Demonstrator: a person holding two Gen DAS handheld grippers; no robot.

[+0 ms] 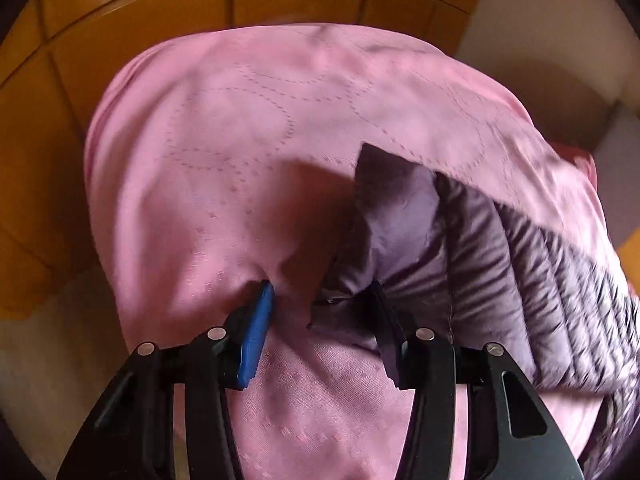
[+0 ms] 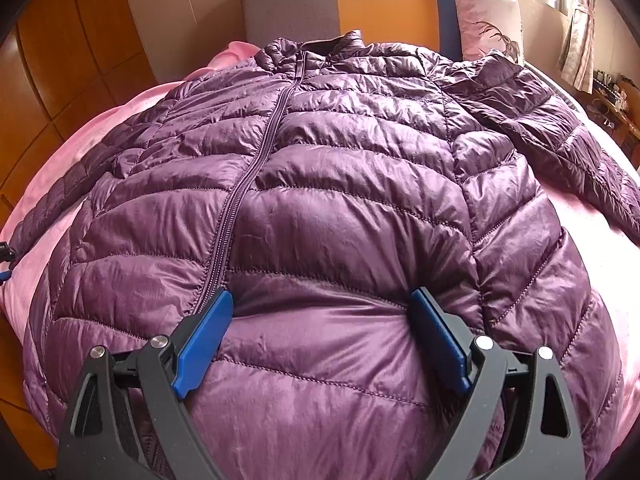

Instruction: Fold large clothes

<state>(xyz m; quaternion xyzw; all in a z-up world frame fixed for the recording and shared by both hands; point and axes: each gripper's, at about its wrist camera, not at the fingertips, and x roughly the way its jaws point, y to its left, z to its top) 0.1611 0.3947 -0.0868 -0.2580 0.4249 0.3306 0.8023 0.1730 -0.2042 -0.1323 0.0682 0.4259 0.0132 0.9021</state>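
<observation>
While the purple puffer jacket point(image 2: 320, 184) lies zipped and spread flat on the pink bed cover point(image 1: 224, 152), we judge folding barely begun: no fold visible, both sleeves out. Left claw point(image 1: 320, 300) is half apart, cuff of the sleeve point(image 1: 384, 240) btwn its tips, not pinched. Right claw point(image 2: 322, 312) is wide apart, pressing the hem w/o clamping. Sleeves & body left to do.

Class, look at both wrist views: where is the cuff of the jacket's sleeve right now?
In the left wrist view, the sleeve cuff lies on the pink bedspread, just ahead of the left gripper, nearer its right finger.
</observation>
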